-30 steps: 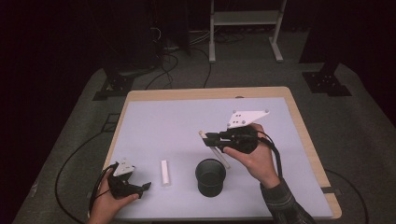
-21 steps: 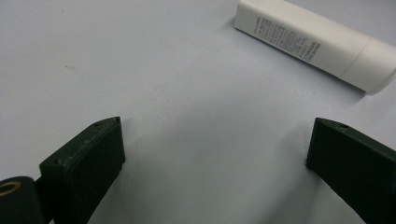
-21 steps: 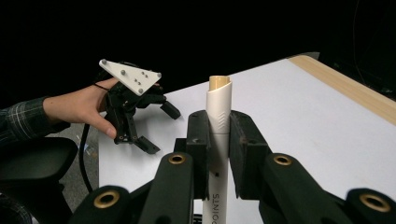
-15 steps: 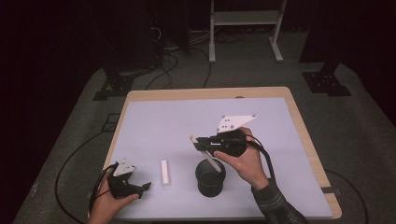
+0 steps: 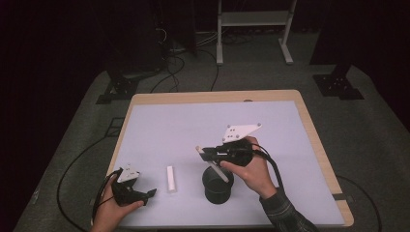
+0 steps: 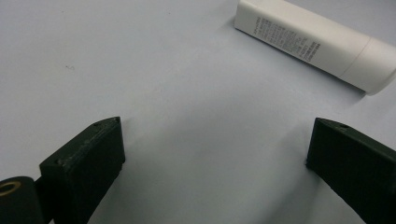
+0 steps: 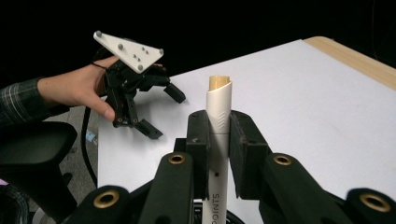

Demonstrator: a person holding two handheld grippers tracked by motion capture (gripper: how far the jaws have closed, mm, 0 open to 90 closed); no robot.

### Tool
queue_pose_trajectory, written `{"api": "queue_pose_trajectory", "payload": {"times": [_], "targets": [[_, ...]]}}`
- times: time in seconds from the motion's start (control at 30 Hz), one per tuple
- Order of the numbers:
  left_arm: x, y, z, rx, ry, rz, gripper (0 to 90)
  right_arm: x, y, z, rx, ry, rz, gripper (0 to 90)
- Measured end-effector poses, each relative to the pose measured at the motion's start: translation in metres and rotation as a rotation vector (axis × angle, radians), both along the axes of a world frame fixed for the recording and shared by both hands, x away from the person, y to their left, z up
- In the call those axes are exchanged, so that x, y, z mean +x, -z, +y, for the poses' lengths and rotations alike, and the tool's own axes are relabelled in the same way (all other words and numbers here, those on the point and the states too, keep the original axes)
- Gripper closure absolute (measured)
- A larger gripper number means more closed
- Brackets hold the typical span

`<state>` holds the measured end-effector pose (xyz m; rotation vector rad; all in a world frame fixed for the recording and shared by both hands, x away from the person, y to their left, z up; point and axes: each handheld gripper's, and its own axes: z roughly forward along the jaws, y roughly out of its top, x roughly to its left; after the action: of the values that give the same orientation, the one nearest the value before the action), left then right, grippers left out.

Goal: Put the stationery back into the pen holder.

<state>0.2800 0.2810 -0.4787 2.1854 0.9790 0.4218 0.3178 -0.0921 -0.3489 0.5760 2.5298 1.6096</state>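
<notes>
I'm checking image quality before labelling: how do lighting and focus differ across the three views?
High view: the table is evenly lit while the room around it is dark, and the picture is soft and grainy. Left gripper view: bright and flat, the white tube fairly sharp, the near fingers blurred. Right gripper view: black background, the held tube sharp, the left gripper farther off clear.

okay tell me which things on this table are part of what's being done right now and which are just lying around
In use:
right gripper, shut on a white tube
black cup, right under that tube

Lying about:
white stick, flat on the table, untouched
left gripper, jaws open over bare table, near the stick
</notes>
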Motion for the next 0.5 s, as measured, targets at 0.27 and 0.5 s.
{"api": "queue_pose_trajectory", "payload": {"times": [0.27, 0.5], "targets": [[0.000, 0.000, 0.000, -0.002, 0.000, 0.000, 3.2, 0.000, 0.013, -0.002, -0.009, -0.013, 0.008, 78.1], [0.000, 0.000, 0.000, -0.002, -0.001, 0.000, 3.2, 0.000, 0.024, -0.002, -0.022, -0.022, 0.026, 78.1]]}}
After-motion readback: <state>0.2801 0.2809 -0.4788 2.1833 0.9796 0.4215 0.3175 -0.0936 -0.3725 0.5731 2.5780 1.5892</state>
